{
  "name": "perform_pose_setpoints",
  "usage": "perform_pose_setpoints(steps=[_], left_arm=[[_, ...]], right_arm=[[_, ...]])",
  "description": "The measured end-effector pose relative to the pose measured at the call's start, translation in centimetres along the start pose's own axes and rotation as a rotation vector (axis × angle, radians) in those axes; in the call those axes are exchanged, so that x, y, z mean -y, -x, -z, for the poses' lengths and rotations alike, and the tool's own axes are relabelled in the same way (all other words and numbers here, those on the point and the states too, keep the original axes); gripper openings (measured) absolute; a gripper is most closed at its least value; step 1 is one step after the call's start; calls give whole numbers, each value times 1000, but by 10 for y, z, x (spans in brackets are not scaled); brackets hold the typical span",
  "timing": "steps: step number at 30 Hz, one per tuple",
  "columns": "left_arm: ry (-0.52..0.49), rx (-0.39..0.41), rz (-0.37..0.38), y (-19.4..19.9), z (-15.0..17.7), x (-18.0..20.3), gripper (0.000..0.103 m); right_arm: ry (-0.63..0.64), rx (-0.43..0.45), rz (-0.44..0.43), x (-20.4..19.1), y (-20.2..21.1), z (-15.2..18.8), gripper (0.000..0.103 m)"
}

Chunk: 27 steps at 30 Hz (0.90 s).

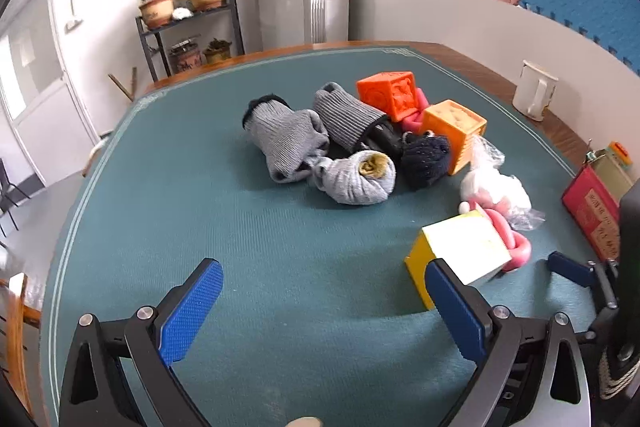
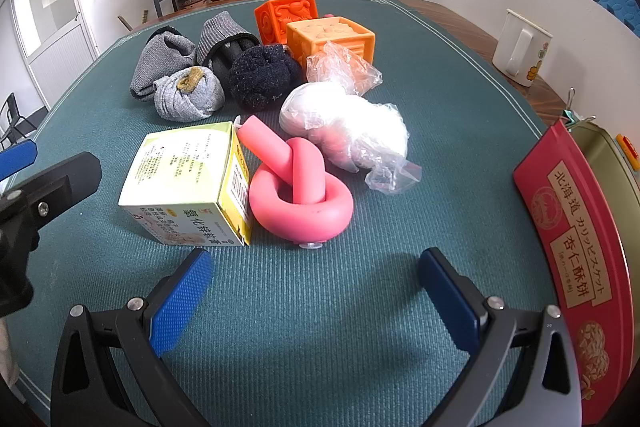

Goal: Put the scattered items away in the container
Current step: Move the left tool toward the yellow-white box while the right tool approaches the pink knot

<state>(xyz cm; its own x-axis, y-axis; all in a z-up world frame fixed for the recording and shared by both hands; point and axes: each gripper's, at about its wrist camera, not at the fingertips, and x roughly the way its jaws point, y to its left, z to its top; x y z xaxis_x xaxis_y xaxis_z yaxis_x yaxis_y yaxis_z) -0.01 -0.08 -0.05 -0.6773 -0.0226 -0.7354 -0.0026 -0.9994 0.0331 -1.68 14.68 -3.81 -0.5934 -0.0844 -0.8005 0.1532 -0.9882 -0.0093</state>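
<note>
- Hovering over mat [image 2: 400, 75], both grippers w/ jaws apart, holding nothing: L gripper [image 1: 324, 311], R gripper [image 2: 316, 297].
- Pink knot [image 2: 300, 193] just ahead of R gripper, touching box [image 2: 188, 183].
- Tin [image 2: 576, 243] at R.

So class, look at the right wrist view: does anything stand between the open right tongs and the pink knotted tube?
Nothing visible does. The right tongs are open, and only bare green mat lies between them and the pink knotted tube. The yellow box sits against the tube's left side, not in front.

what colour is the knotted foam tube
Pink; the knotted foam tube shows best in the right wrist view.
</note>
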Motion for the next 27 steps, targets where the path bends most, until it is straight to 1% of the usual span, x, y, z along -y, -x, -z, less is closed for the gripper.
perform_pose_setpoints(steps=[11, 13, 19, 22, 24, 27], left_arm=[[43, -14, 42, -22, 13, -38, 102], [41, -41, 28, -29, 11, -37, 102], [40, -82, 15, -39, 12, -39, 102], [68, -121, 37, -47, 14, -44, 102], [90, -120, 48, -47, 12, -50, 102], [78, -128, 33, -49, 10, -52, 102]], right_arm=[[2, -3, -17, 2, 1, -2, 103], [3, -4, -20, 3, 1, -2, 103], [22, -12, -14, 1, 2, -1, 103], [21, -12, -13, 1, 1, -1, 103], [20, -9, -11, 1, 2, 0, 103], [-21, 12, -34, 9, 7, 2, 103]])
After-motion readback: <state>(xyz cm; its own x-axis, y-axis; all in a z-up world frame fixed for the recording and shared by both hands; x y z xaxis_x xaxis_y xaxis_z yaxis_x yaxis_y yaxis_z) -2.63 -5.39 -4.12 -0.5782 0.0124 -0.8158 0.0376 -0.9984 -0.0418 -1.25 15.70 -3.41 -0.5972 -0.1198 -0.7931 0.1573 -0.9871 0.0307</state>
